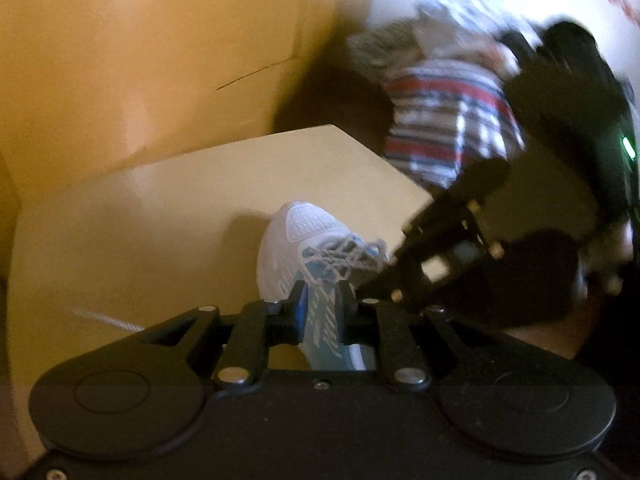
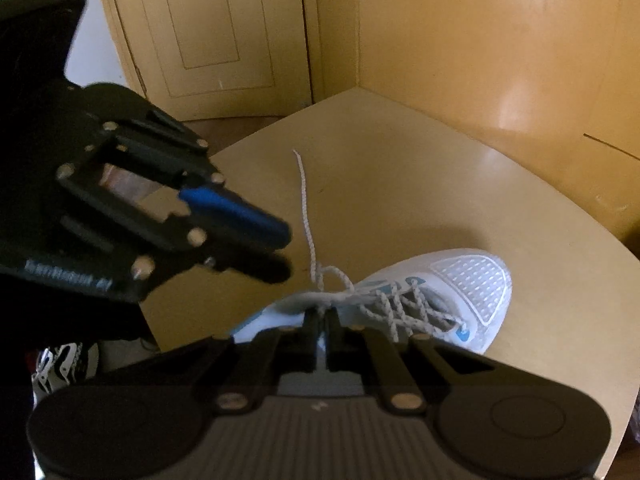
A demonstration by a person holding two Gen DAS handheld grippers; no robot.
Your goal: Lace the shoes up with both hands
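Both grippers work over one white-and-blue shoe (image 2: 404, 300), which lies on its side on a yellowish table (image 2: 400, 184), toe pointing away from us, its lace crossings already threaded up the front. We judge it was laid near the table's near edge so both tools can reach the lace ends from either side.

Our right gripper (image 2: 320, 316) has its jaws pressed together at the top of the lacing, where the cords bunch by the collar. It looks clamped on a lace (image 2: 308, 216) there, most likely to pin the crossing while the other end is worked; from that spot one free end runs away across the table top.

Our left gripper (image 2: 280, 248) hangs just beside that free end, jaws nearly together with only a narrow gap. From its own camera nothing shows between the fingers (image 1: 298, 304), only the shoe behind them, so we take it to be holding nothing. A second strand (image 1: 104, 320) lies on the table to its left.

Beyond the table stand yellow cabinet doors (image 2: 208, 32), and striped cloth (image 1: 444, 120) lies blurred off to one side.
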